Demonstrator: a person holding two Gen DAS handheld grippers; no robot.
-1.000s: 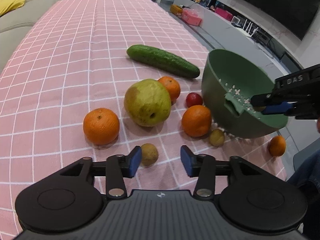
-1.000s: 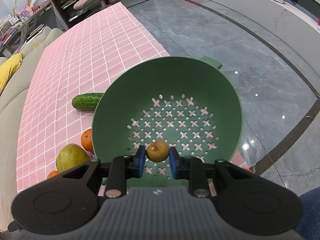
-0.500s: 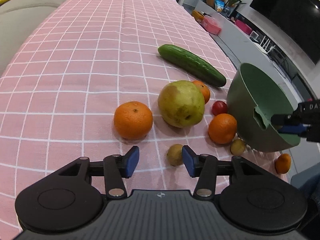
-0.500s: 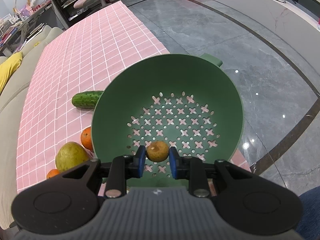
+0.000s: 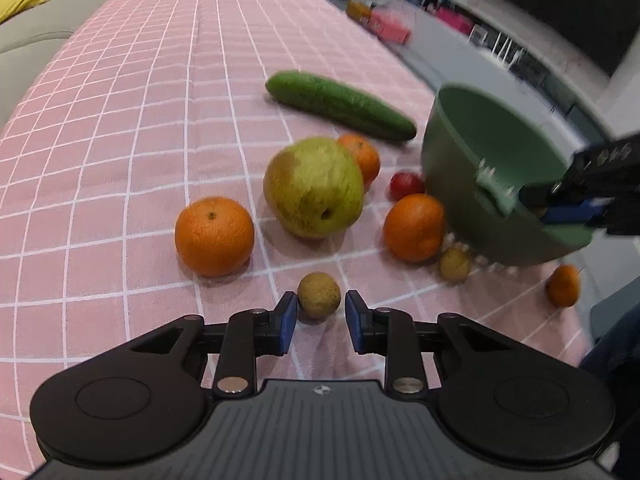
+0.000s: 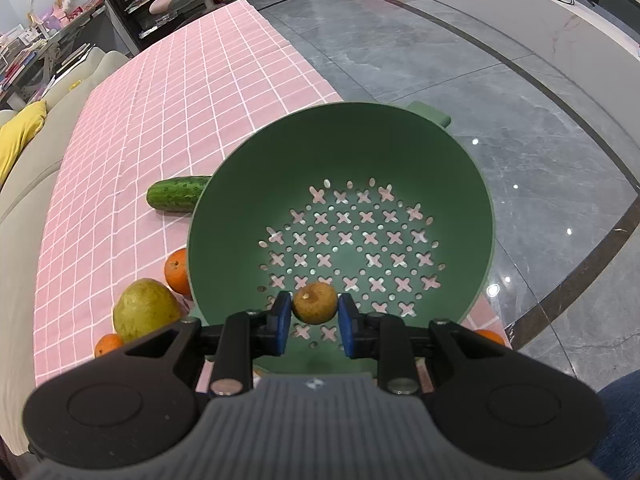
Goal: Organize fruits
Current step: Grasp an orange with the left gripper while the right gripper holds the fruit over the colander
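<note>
A green colander bowl [image 6: 240, 208] sits at the table's right edge; it also shows in the left wrist view [image 5: 452, 168]. My right gripper [image 6: 314, 310] is shut on a small brown fruit [image 6: 315, 303] just above the bowl's perforated floor. My left gripper [image 5: 318, 316] is open, its jaws on either side of another small brown fruit [image 5: 319, 294] that lies on the pink checked cloth. Beyond it lie an orange [image 5: 214, 235], a large green pear [image 5: 314, 187], a second orange [image 5: 414, 227], a small red fruit [image 5: 406, 185] and a cucumber [image 5: 340, 104].
A third small brown fruit [image 5: 454, 265] lies by the bowl's base. A small orange [image 5: 563, 285] sits near the table's right edge. Another orange [image 5: 362, 156] is behind the pear. A sofa [image 5: 36, 40] runs along the left side; grey floor [image 6: 480, 80] lies beyond the table.
My left gripper has moved in over the small brown fruit, which now lies between its open jaws. My right gripper with its fruit has sunk a little lower into the bowl.
</note>
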